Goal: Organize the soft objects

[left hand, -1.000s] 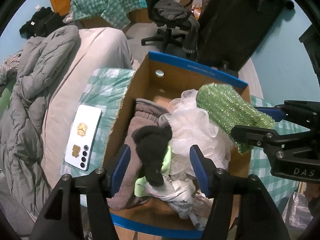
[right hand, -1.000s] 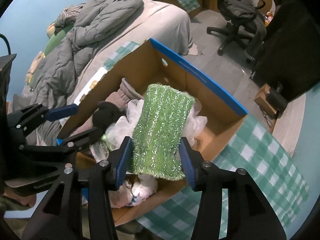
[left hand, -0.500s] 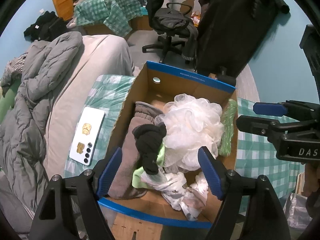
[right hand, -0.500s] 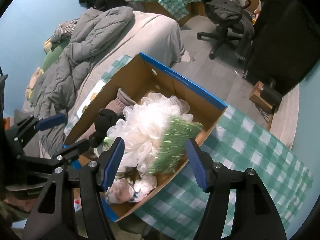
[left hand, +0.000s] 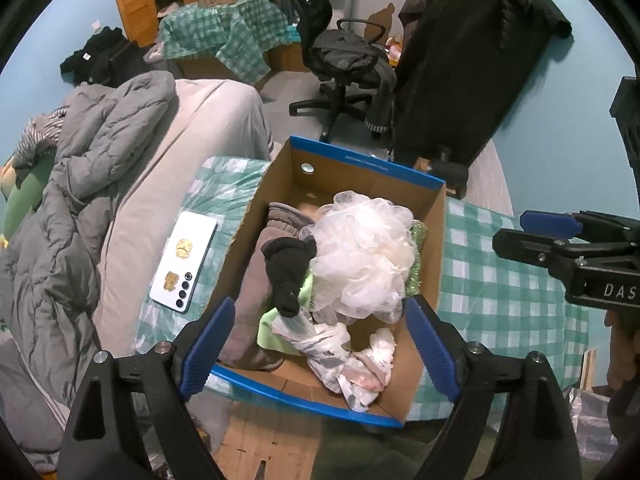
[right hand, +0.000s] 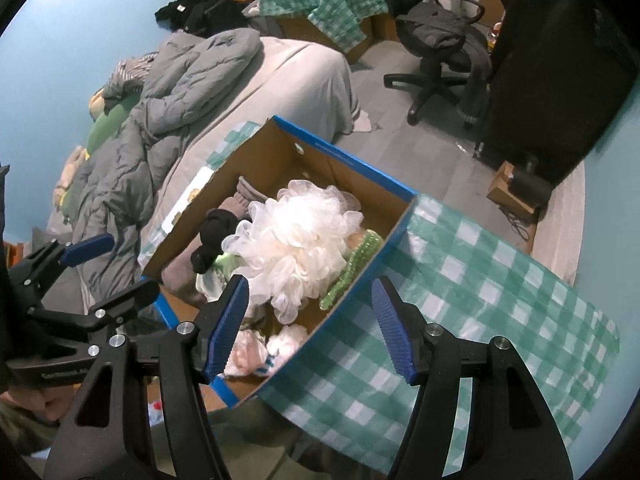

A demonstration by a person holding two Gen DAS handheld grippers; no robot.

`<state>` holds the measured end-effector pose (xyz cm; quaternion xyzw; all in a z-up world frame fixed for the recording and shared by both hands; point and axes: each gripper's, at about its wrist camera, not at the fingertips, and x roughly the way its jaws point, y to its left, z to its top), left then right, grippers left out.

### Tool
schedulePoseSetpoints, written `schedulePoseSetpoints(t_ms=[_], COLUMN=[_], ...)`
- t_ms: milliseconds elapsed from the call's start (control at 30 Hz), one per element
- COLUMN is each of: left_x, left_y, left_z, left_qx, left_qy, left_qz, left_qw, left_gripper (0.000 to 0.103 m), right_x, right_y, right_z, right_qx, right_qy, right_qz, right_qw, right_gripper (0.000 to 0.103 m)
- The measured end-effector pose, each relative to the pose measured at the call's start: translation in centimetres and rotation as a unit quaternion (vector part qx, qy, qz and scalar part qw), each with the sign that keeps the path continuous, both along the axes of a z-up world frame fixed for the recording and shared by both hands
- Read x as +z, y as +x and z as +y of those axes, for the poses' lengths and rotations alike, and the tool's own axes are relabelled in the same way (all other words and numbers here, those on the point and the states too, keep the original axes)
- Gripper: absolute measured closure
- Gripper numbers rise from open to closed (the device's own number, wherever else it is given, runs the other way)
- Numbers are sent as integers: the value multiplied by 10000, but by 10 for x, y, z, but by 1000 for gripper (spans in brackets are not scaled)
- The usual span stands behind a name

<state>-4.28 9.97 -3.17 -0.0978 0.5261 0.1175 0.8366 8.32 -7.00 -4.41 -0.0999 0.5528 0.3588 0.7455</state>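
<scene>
Blue walls and a bed with a grey duvet (left hand: 80,184) fill the upper left of my left view; lower centre sits the cardboard box (left hand: 362,178) on green checked cloth (left hand: 492,288). My left gripper (left hand: 320,348) hangs over the box's near edge, jaws spread wide, having just been opening, with nothing between them. My right gripper (right hand: 310,330) is also released and empty, jaws apart above the box's near corner, after widening a moment ago. Inside the box I see the white mesh pouf (left hand: 368,256), a black sock (left hand: 288,272) just left of it, and the green sponge (right hand: 352,268) wedged, I think, between pouf and right wall. A white phone (left hand: 184,260) lies left of the box. One second ago the right jaws gripped that sponge; now it lies dropped, and both views sit farther back.
</scene>
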Motion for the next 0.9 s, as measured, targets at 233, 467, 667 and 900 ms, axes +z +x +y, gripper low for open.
schedulePoseSetpoints(t_ms=[233,467,667,900], left_x=[20,31,38,43], left_y=[-3,-1,2,7], left_z=[-18,-32,-45,-56], left_qx=[-90,-185,-271,-354], left_qy=[198,225,257,290], left_qz=[-173,-245,-311,-358], left_qw=[9996,9993,9988,9983], left_gripper=[8,8,8,8], right_x=[21,36,43,48], right_y=[-7,-10,-13,-15], right_z=[-23,-44,-65,-78], right_qx=[-233,-451,-768,-945], right_qy=[-1,-14,141,142], right_qz=[-201,-404,-350,-369], right_qw=[9995,9982,9963,9947], right_gripper=[39,39,39,39])
